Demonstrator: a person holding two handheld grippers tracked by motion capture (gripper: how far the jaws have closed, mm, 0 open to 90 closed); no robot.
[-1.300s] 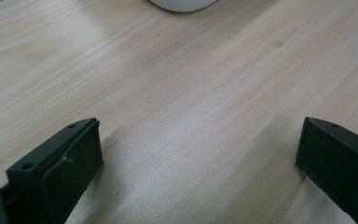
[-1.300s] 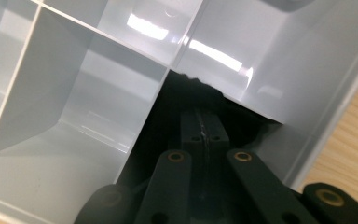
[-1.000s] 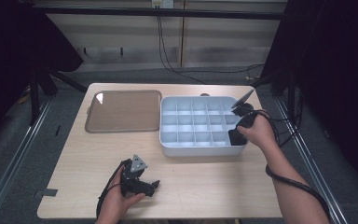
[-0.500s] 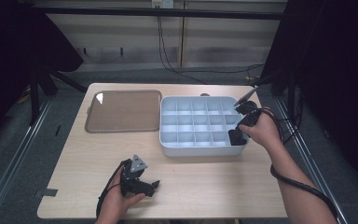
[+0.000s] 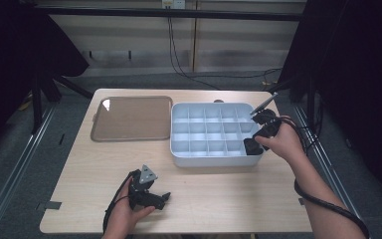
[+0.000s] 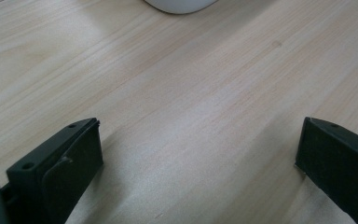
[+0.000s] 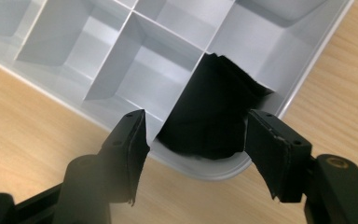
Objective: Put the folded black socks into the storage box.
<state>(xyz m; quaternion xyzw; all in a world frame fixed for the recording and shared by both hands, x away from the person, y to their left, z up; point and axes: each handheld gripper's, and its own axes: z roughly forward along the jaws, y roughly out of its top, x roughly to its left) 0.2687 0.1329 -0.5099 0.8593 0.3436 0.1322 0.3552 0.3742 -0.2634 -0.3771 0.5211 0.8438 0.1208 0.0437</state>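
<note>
A white tray (image 5: pixel 204 158) divided into several compartments sits right of the table's middle. A crumpled black piece (image 7: pixel 214 112) lies in its near right corner compartment (image 7: pixel 286 95). My right gripper (image 7: pixel 196 154) hovers just above that corner (image 5: pixel 253 143). Its jaws have just been opening and now stand apart on either side of the black piece without pressing on it. My left gripper (image 5: pixel 158 196) rests low at the table's front, held in a hand. Its jaws (image 6: pixel 200 158) are spread wide over bare wood with nothing between them.
A flat brown lid (image 5: pixel 132 118) lies left of the white tray, at the back left of the table. The tray's rounded edge (image 6: pixel 182 4) shows ahead of the left gripper. Cables trail from both grippers, and dark frames stand beside the table.
The right hand has lifted slightly and drawn back from the tray's corner, and its jaws have spread apart, leaving the black piece in the compartment. The left hand has kept still.
</note>
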